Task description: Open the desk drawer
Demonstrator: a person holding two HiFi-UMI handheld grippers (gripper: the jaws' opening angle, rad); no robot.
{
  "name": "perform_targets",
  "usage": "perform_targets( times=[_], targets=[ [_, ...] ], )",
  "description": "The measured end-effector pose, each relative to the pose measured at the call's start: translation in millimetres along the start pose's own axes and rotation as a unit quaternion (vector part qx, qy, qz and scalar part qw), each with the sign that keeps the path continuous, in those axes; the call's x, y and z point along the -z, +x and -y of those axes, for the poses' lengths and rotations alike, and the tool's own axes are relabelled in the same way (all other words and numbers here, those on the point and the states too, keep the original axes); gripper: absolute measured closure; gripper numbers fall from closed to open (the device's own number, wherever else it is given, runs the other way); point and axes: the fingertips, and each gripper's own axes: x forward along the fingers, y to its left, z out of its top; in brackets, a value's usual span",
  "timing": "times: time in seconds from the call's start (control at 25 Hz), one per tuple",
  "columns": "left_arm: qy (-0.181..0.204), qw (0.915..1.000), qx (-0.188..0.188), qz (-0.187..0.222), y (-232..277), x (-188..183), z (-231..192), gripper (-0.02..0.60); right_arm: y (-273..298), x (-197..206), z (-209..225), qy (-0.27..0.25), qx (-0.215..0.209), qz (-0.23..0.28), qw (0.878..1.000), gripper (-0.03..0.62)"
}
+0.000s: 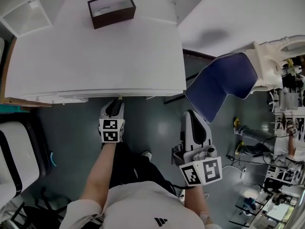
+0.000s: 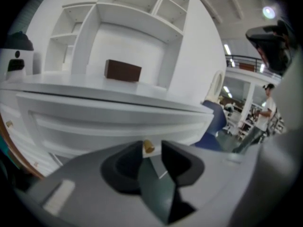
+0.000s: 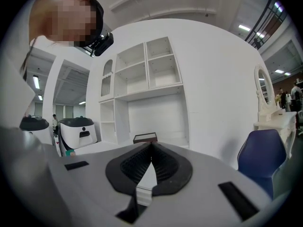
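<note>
The white desk (image 1: 95, 56) fills the upper part of the head view, and its drawer front (image 2: 113, 122) runs along the near edge. A small brass knob (image 2: 148, 146) sticks out of that front; from above the knob (image 1: 119, 98) shows just under the desk edge. My left gripper (image 1: 116, 103) is right at it. In the left gripper view the left gripper (image 2: 151, 145) is open, the knob sits between the jaw tips and the pads do not press on it. My right gripper (image 1: 189, 114) hangs lower right, away from the desk. There the right gripper (image 3: 151, 145) is shut on nothing.
A brown open box (image 1: 111, 9) stands at the back of the desk. A blue chair (image 1: 224, 82) is close to the right of the desk's corner. White shelves (image 1: 24, 8) rise at the far left, a white seat (image 1: 14, 151) lower left, and a person (image 2: 265, 108) stands far off.
</note>
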Motion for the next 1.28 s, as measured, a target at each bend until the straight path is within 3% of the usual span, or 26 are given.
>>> perform_targets(
  times=[0.52, 0.76, 1.28],
  targets=[
    [0.004, 0.9990, -0.021, -0.040, 35, 17, -10, 0.459, -15, 6, 23, -0.002, 0.036, -0.012, 0.999, 0.592],
    [0.006, 0.9986, -0.012, -0.050, 39, 19, -4, 0.506, -15, 6, 23, -0.005, 0.036, -0.012, 0.999, 0.592],
    [-0.017, 0.9975, -0.026, -0.063, 27, 28, 1, 0.508, -19, -2, 22, -0.007, 0.022, 0.000, 1.000, 0.592]
  ],
)
